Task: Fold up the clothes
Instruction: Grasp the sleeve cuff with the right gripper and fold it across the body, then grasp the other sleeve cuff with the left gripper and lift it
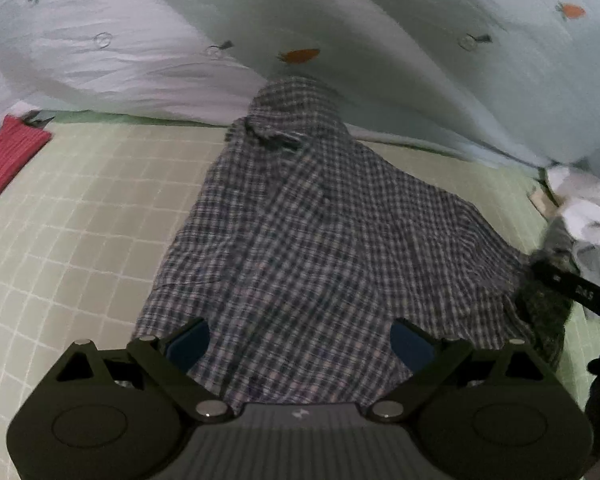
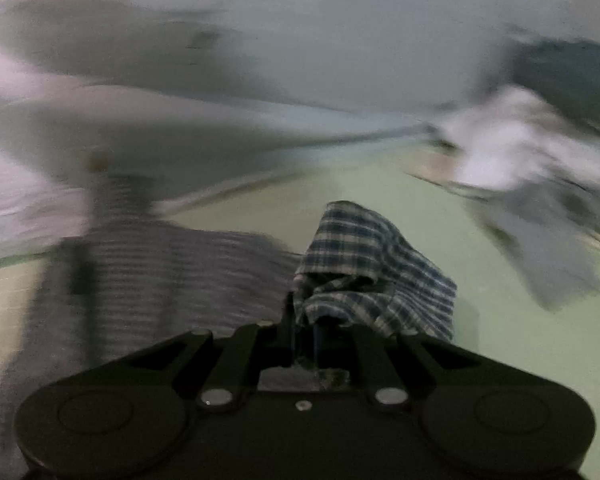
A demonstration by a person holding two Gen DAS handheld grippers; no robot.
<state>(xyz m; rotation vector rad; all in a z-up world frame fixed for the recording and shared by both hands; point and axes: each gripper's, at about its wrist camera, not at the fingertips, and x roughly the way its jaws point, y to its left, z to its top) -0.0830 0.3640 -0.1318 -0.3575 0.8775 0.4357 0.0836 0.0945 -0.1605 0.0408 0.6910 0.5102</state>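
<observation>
A dark plaid shirt (image 1: pixel 300 232) lies spread on the pale green checked bed sheet (image 1: pixel 80 220), collar toward the far side. My left gripper (image 1: pixel 300 344) is open just above the shirt's near hem, its blue pads (image 1: pixel 188 346) wide apart. My right gripper (image 2: pixel 314 336) is shut on a bunched part of the plaid shirt (image 2: pixel 364 268) and lifts it off the sheet. The right wrist view is blurred by motion. The right gripper's black arm (image 1: pixel 572 288) shows at the shirt's right edge in the left wrist view.
A pale quilt with carrot prints (image 1: pixel 300 20) is heaped along the far side. A red cloth (image 1: pixel 8 156) lies at the left. A pile of white and grey clothes (image 1: pixel 584 216) sits at the right and shows in the right wrist view (image 2: pixel 520 160).
</observation>
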